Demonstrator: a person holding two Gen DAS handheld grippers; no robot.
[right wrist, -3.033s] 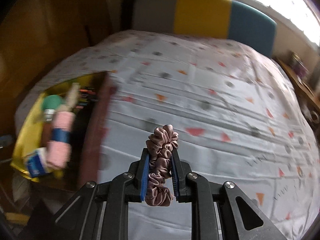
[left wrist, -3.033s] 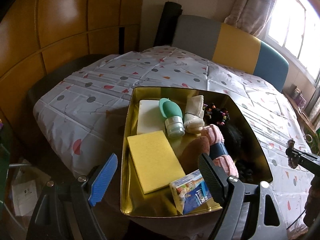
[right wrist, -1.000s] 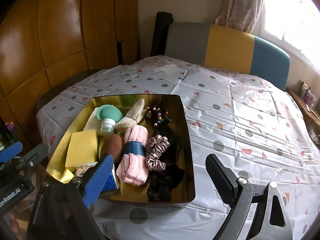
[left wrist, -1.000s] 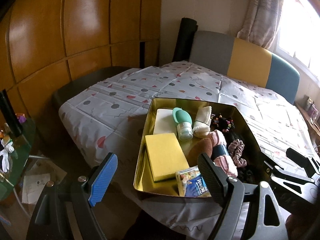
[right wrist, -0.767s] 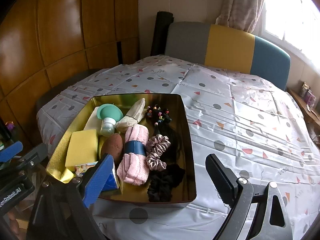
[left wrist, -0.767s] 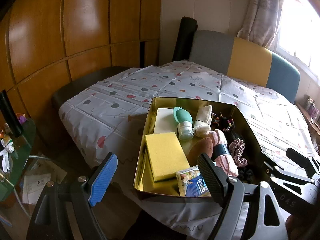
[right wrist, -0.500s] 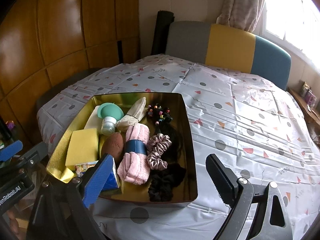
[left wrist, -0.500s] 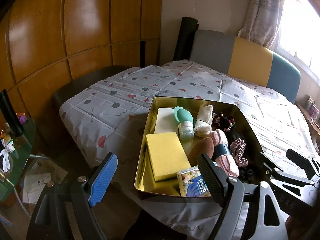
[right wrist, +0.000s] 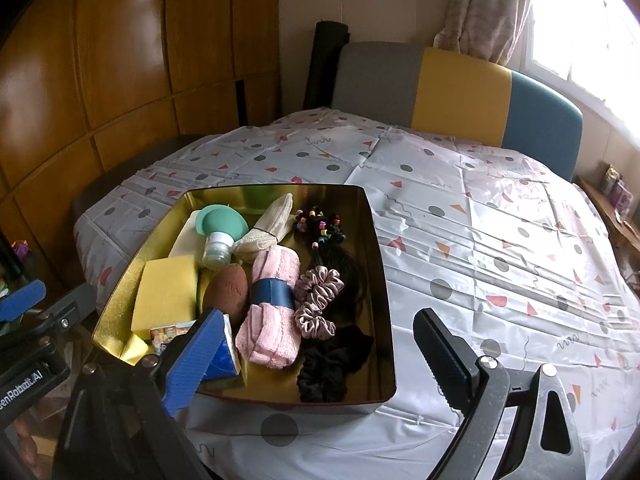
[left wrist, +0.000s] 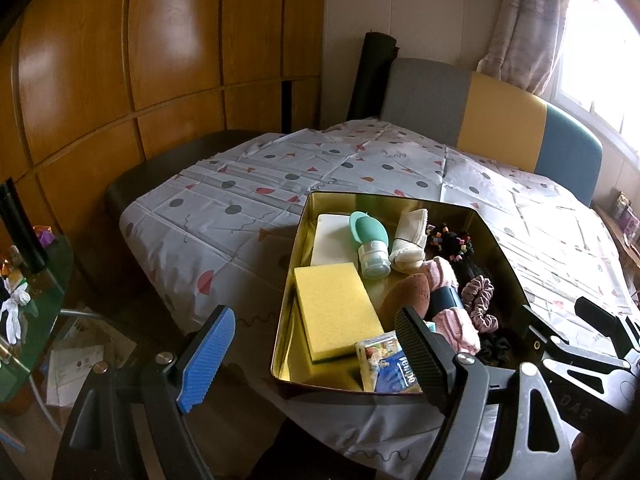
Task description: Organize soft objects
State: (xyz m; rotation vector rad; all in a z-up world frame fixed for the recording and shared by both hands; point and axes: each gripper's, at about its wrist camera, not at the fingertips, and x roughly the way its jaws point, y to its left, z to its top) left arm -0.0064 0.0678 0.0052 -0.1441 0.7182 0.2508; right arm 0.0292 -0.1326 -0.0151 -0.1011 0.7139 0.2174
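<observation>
A gold tin tray (right wrist: 384, 280) stands near the table's front edge; its rim also shows in the left wrist view (left wrist: 288, 280). In it lie a yellow sponge (right wrist: 164, 292), a brown sponge (right wrist: 226, 290), a rolled pink towel (right wrist: 272, 304), a pink scrunchie (right wrist: 318, 296), a black scrunchie (right wrist: 328, 364), a teal bottle (right wrist: 218, 232), a cream cloth (right wrist: 268, 224) and a tissue pack (left wrist: 390, 364). My left gripper (left wrist: 316, 356) is open and empty before the tray's near left corner. My right gripper (right wrist: 316, 360) is open and empty, above the tray's near edge.
The round table has a white patterned cloth (right wrist: 500, 240). A grey, yellow and blue chair (right wrist: 452, 92) stands behind it. Wood panels (left wrist: 140, 60) line the left wall. A glass side table (left wrist: 28, 300) with clutter stands at the far left.
Three seconds ago my right gripper held the pink scrunchie over the cloth. It now lies in the tray and that gripper is open. Over the last second both grippers barely move.
</observation>
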